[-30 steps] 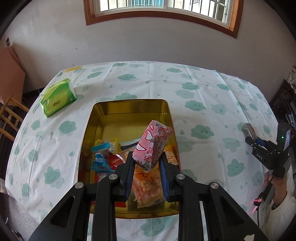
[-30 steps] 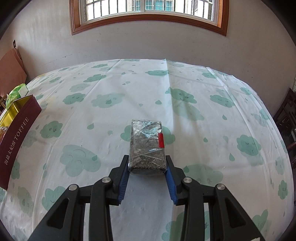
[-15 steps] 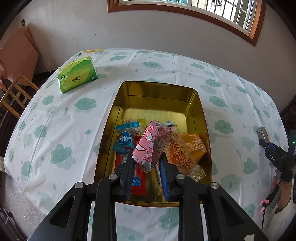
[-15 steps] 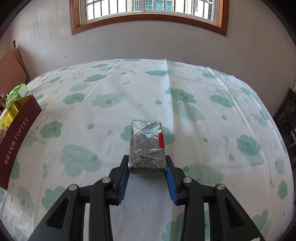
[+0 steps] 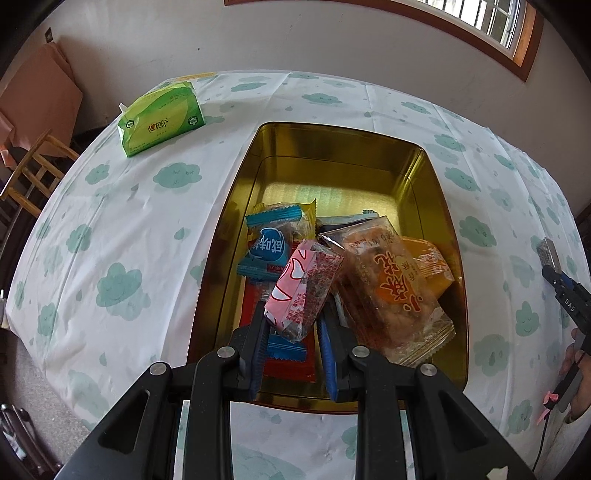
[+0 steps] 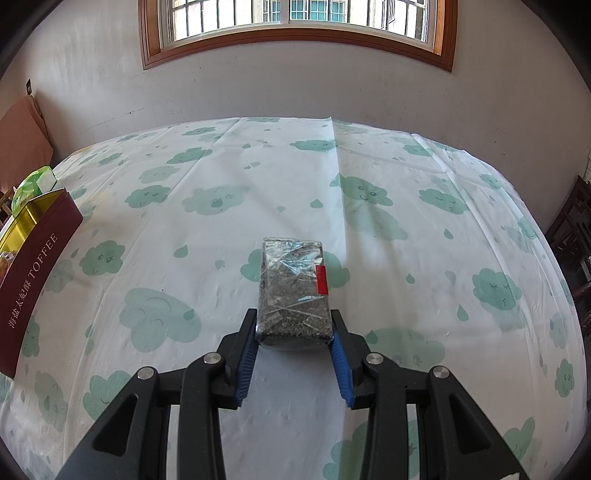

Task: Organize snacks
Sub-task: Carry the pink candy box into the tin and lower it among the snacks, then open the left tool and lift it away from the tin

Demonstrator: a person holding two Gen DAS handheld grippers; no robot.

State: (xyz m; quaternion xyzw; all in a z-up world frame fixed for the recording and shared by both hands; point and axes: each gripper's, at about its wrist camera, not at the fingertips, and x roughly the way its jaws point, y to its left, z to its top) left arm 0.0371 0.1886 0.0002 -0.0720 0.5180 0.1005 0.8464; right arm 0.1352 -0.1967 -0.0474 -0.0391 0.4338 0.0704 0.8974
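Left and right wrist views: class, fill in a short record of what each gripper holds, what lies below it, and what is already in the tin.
left gripper: shut on pink packet
below it: gold tin
tin contents: blue packet, orange packet, others
right gripper: shut on grey block
below it: tablecloth
beside tin: green tissue pack

One gold tin (image 5: pixel 424 177), perhaps seven snack packets (image 5: pixel 388 284) counting the held ones, one green tissue pack (image 5: pixel 162 118), two tongs (image 5: pixel 293 325).

Bright daylight from the window (image 6: pixel 295 22); sharp pictures, fisheye-bent with dark corners.
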